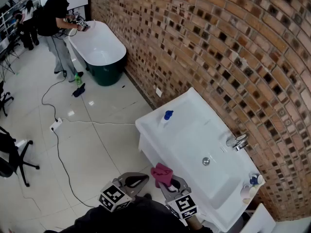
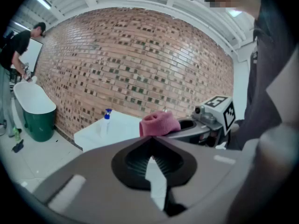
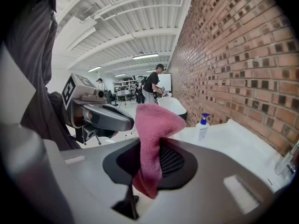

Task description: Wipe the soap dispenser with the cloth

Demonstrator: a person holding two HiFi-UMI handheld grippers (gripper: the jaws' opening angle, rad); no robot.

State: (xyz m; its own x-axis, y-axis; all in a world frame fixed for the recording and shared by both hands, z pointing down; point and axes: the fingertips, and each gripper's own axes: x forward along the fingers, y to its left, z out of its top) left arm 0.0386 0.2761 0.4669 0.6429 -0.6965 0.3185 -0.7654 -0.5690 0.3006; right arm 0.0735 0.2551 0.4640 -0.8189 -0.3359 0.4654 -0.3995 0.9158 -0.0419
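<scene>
Left gripper: jaws together, nothing between them; just beside the right gripper, short of the sink's near edge.
Right gripper: jaws clamped on the cloth, which is pink, soft and napped, folded over the jaw tips and hanging below them.
Soap dispenser: slim white bottle with a blue pump head, upright on the sink's far left corner and well apart from both grippers.
Sink: white, glossy and rectangular with a raised rim. One long side runs against the wall, with a chrome tap on that side.
Open room: bare floor to the left of the sink. The basin top between the grippers and the dispenser carries nothing.
Wall: rough brick, red mixed with dark.
Floor: pale glossy tiles, crossed by a thin cable.
Room: a white tub stands far along the wall with a person at it; a black chair is at the left edge.
</scene>
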